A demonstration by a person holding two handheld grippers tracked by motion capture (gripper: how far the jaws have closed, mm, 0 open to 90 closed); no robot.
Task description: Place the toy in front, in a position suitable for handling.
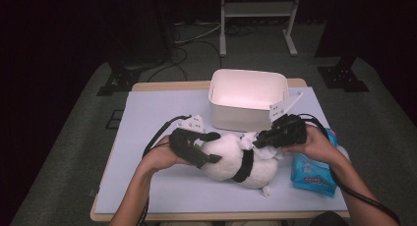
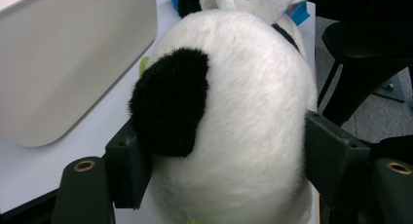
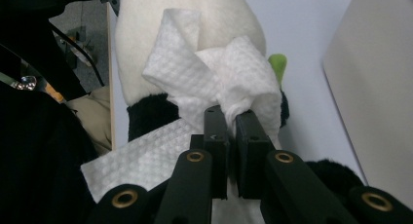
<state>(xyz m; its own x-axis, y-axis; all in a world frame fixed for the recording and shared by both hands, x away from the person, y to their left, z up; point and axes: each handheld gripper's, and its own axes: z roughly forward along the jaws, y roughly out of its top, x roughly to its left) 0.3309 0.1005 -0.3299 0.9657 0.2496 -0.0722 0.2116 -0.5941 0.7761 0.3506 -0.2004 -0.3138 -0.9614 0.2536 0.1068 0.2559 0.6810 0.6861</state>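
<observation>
While my left claw (image 1: 209,148) squeezes the squishy plush panda (image 1: 236,162) mid-desk (image 1: 147,108), my right claw (image 1: 259,140) pinches a flimsy wet wipe (image 3: 219,73) on it; bunched corners grip best.

Plush panda (image 1: 236,162) lying, crumpled wipe (image 3: 214,83) atop.

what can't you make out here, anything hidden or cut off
- Panda face: high view, hidden under the wipe and right gripper.
- Panda underside: left gripper view, cut off by the bottom edge; left gripper jaws cover its flanks.
- Wipe pack print: high view, too small to read.
- Bin inside: high view, glare washes out the floor.
</observation>
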